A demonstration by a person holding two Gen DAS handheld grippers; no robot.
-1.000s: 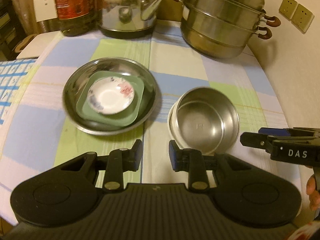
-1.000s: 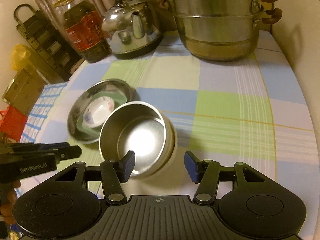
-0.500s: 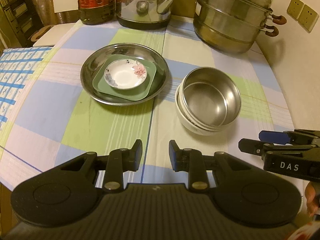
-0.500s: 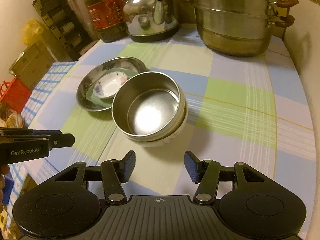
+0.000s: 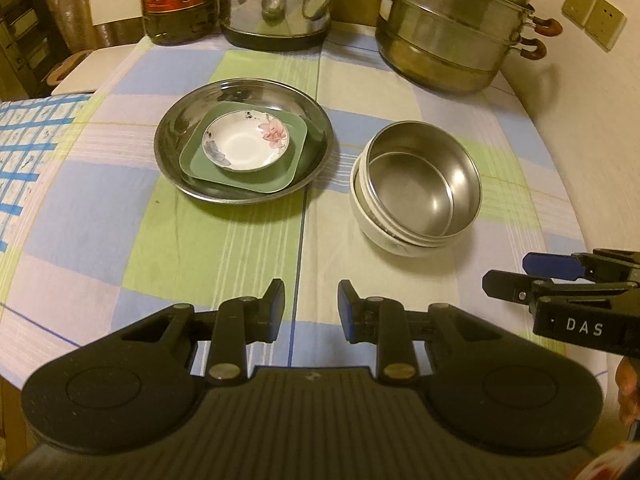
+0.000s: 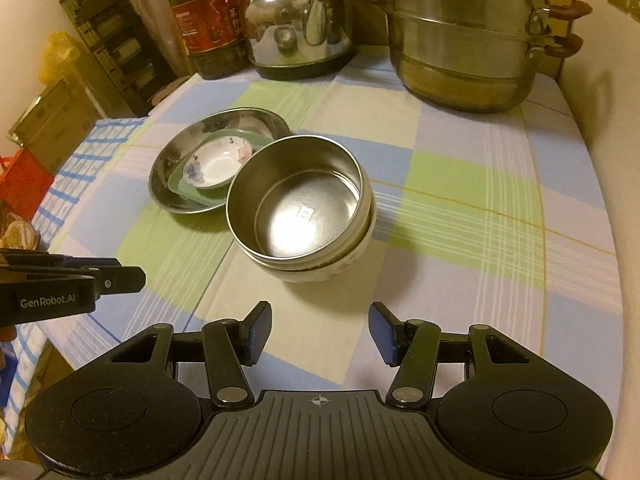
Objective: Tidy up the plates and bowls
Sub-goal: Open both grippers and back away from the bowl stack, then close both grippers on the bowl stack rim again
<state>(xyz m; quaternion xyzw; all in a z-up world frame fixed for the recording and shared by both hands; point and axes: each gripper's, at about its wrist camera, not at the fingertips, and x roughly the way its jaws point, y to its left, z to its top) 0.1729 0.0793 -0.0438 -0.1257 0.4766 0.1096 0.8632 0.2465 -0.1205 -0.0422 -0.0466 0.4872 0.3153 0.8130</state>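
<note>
**Both tongs empty at the near edge, dishes stacked mid-table**

The left gripper (image 5: 311,304) hangs over the near edge of the table (image 5: 100,216), its jaws a small gap apart with nothing between them. The right gripper (image 6: 319,332) is just beside it, also over the near edge, its jaws spread wider and likewise holding nothing.

The dishes sit in two stacks toward the middle of the checked tablecloth, well ahead of both tongs. To the left lies a steel plate (image 5: 180,128) carrying a green square plate (image 5: 288,160), and on that a small white saucer (image 5: 244,148) with flower prints. Just beside it to the right, apart from it in the left wrist view, a steel bowl (image 5: 424,192) is nested, slightly tilted, in a white bowl (image 5: 380,236). The bowl stack lies straight ahead of the right gripper and ahead and to the right of the left one; the plate stack lies ahead and a little left of the left gripper.

Along the far edge stand an oil bottle (image 6: 208,28), a kettle (image 6: 296,24) and a tiered steel steamer pot (image 6: 464,40).
</note>
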